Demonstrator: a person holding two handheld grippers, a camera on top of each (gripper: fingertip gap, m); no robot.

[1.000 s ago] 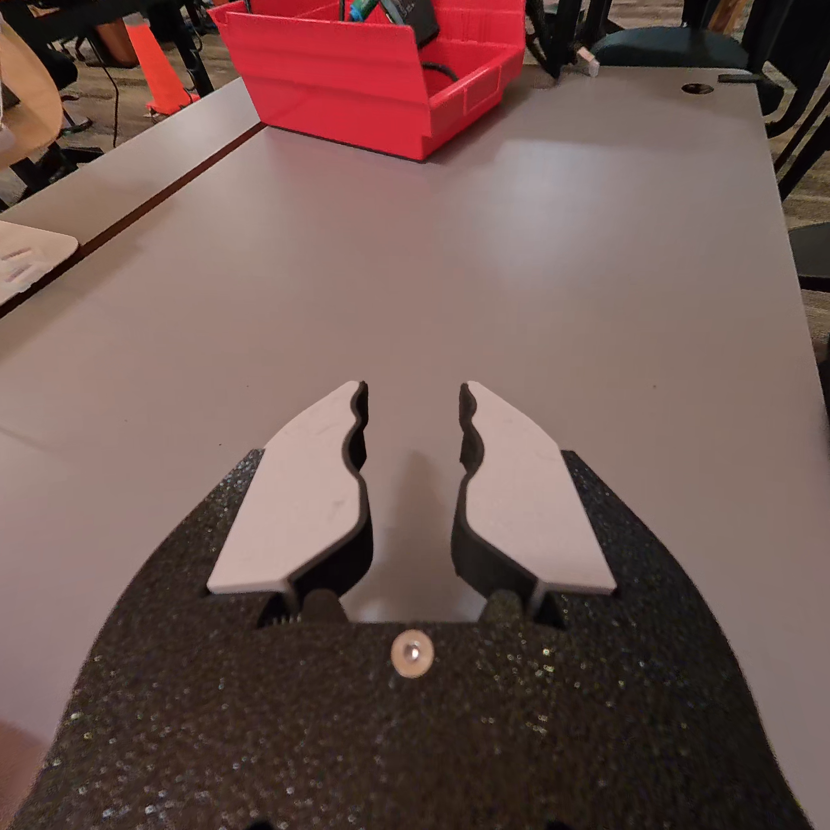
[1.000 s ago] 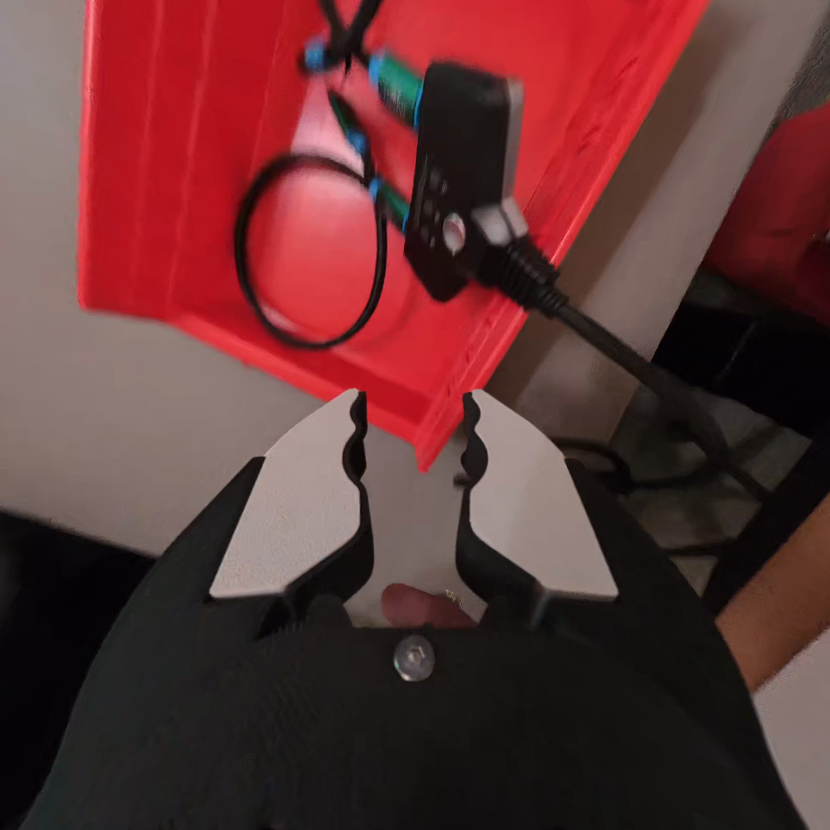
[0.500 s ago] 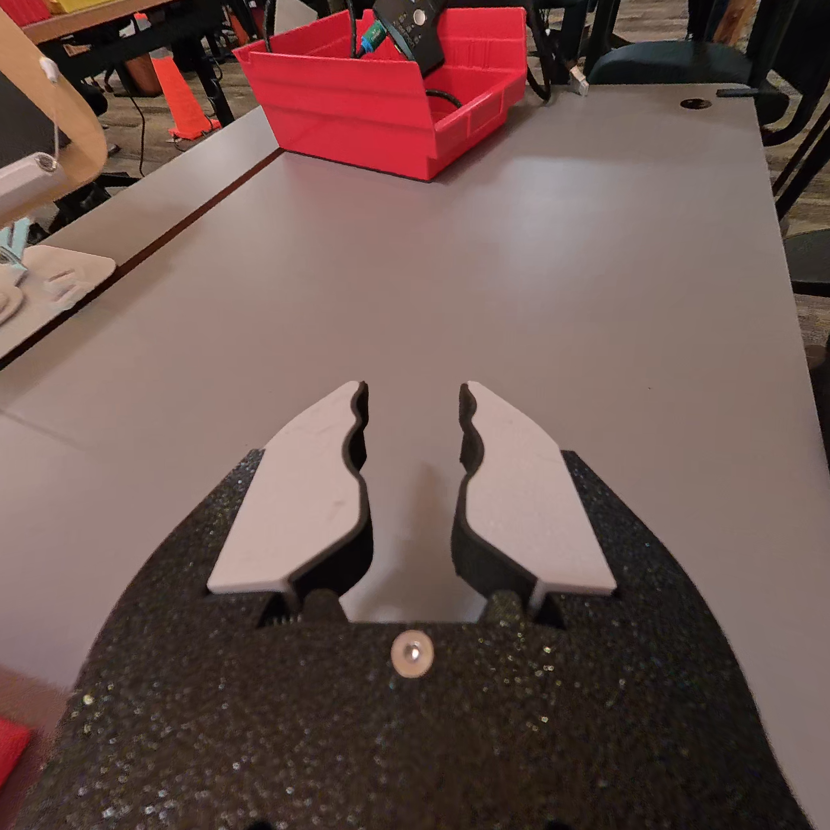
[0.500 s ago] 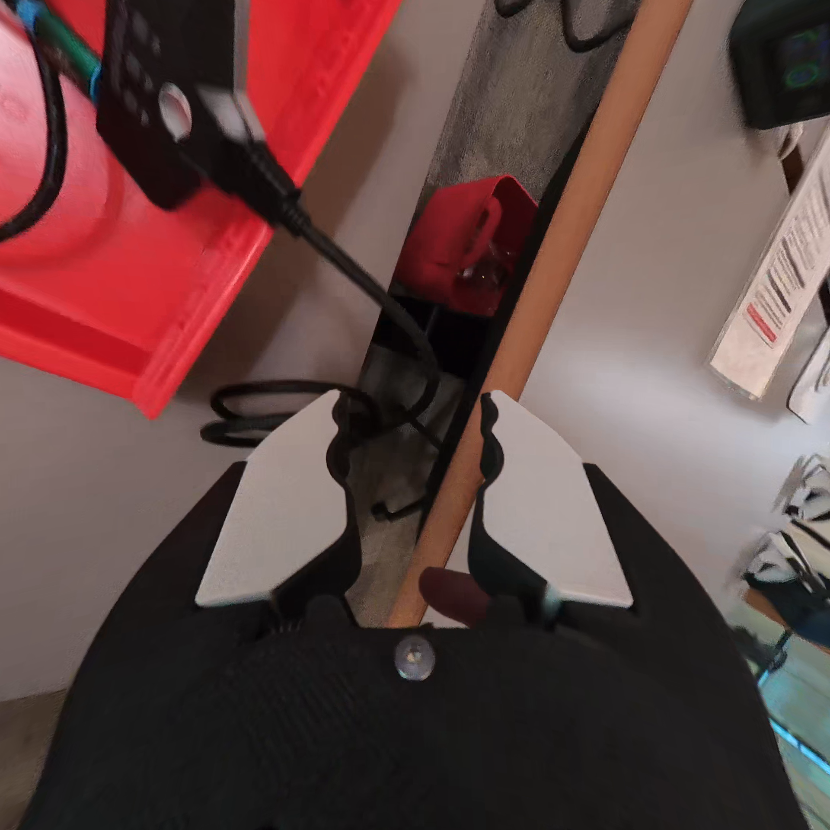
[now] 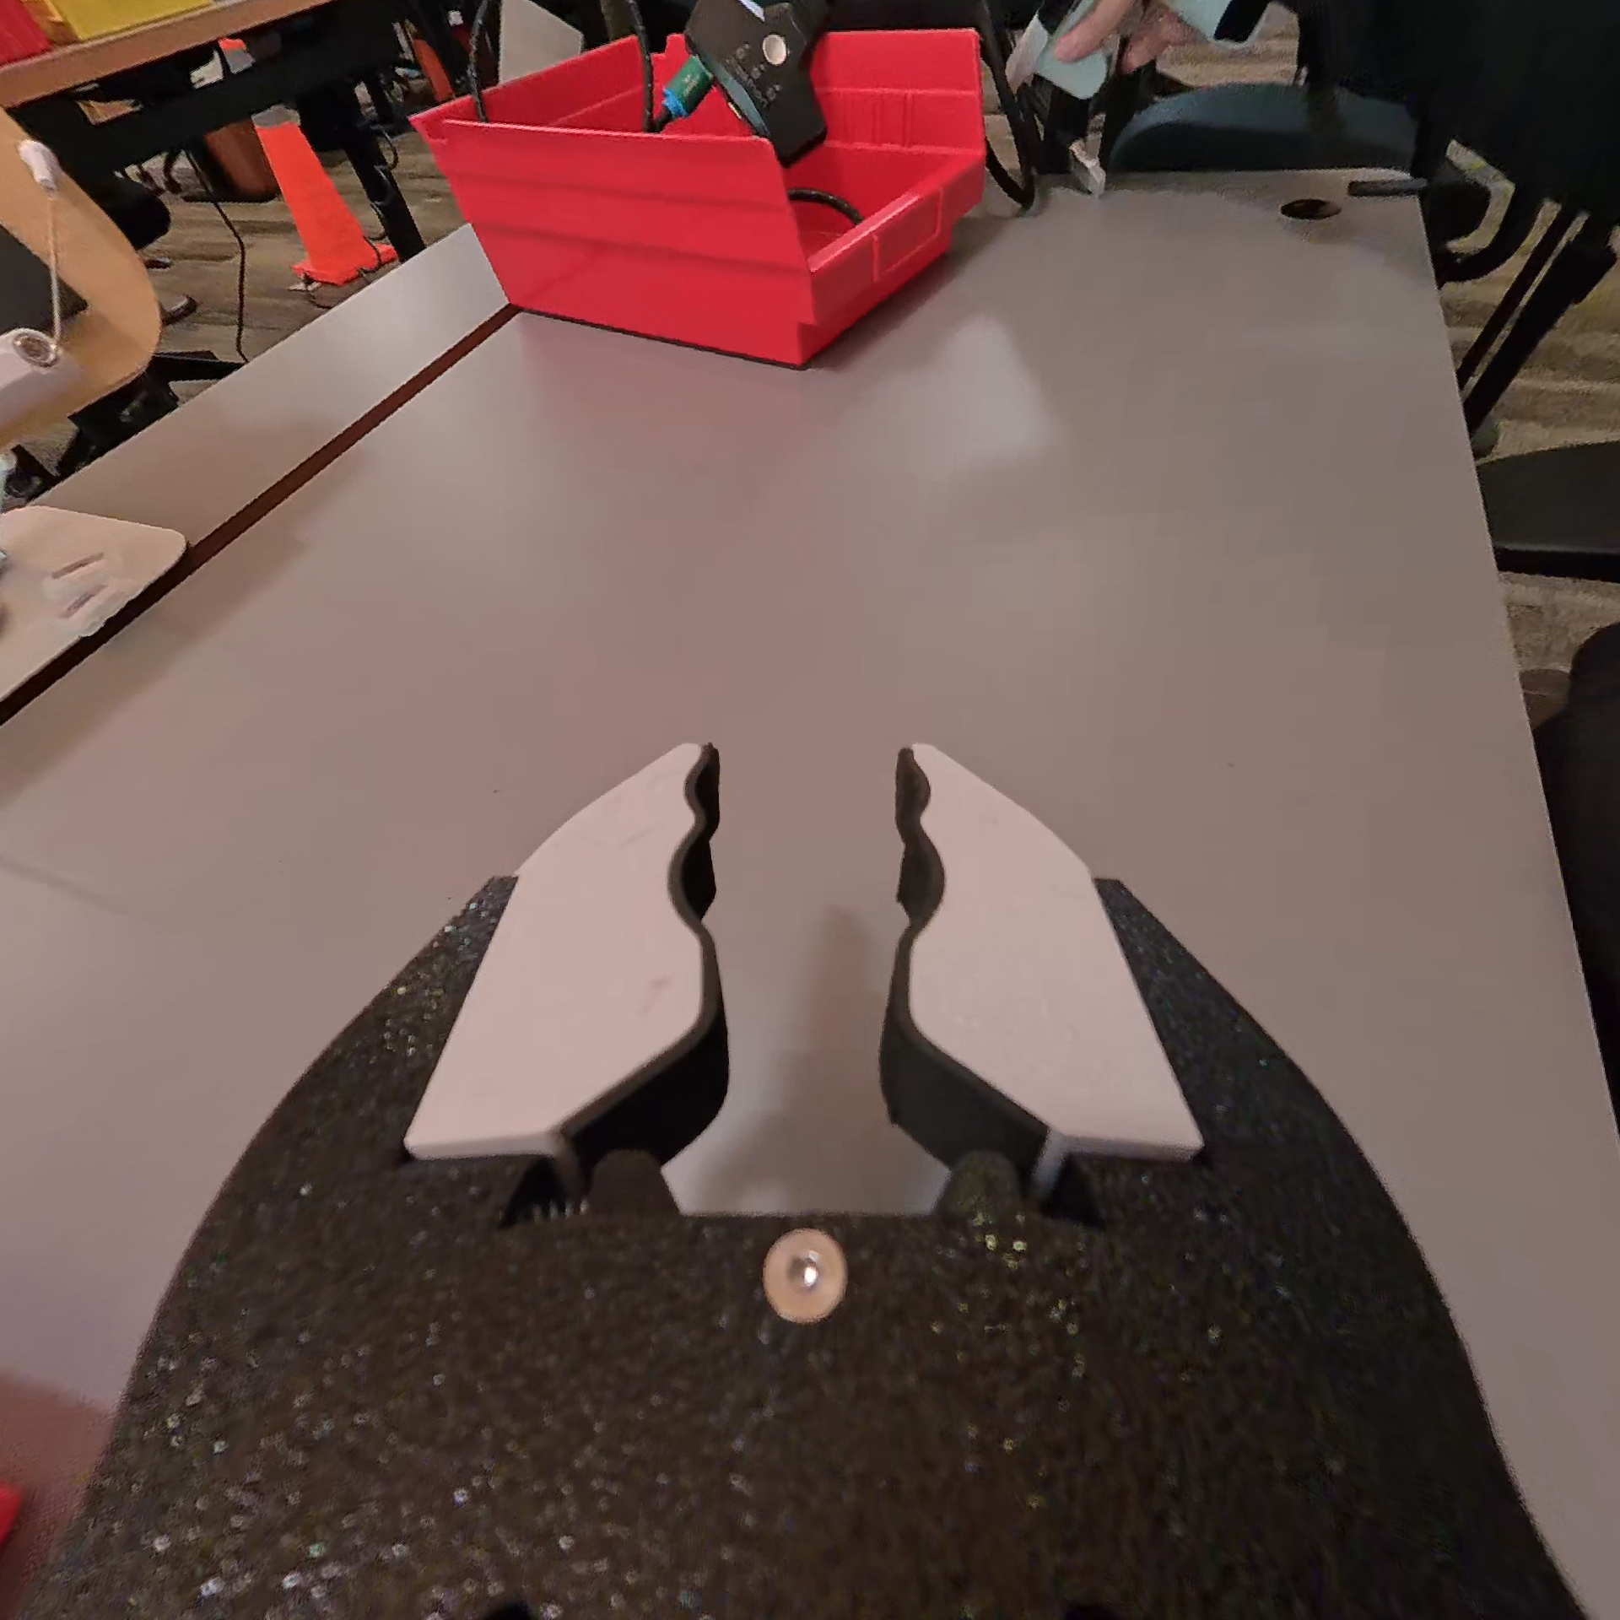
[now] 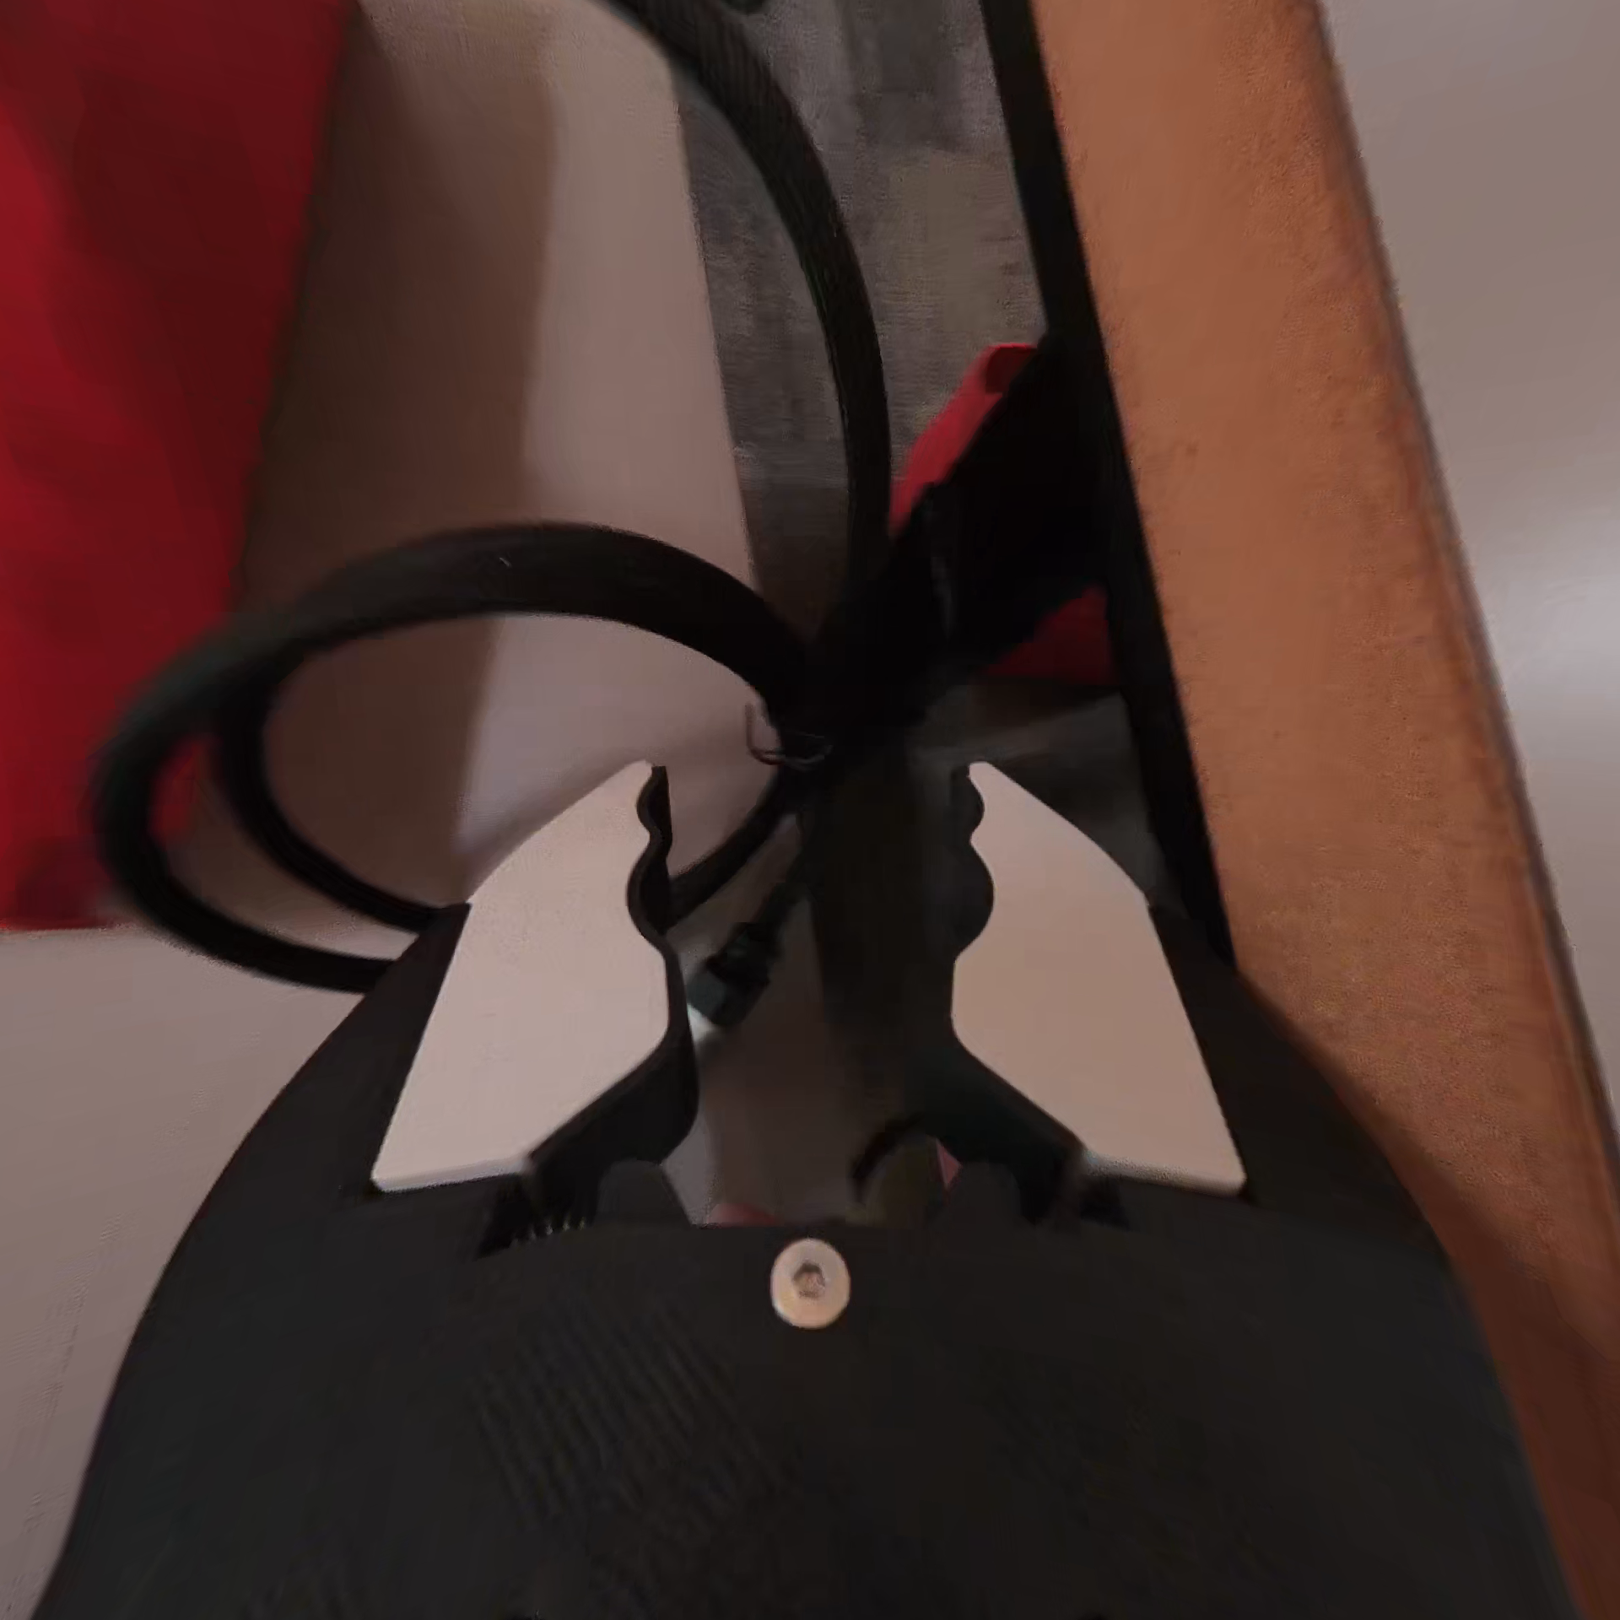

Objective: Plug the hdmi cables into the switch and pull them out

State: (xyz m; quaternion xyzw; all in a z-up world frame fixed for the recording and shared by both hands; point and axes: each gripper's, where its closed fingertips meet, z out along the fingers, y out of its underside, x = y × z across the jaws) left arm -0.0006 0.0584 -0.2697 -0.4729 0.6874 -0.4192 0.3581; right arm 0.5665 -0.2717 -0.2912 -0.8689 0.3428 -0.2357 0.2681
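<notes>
Right claw agape, seemingly empty, over coiled black cable.

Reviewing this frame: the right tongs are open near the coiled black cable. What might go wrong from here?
1. The thick black coiled cable lies at the grey table edge; closing the right tongs on a loop rather than the plug could drag it off.
2. The black switch box leans on the red plastic bin wall; a cable tug may topple it.
</notes>
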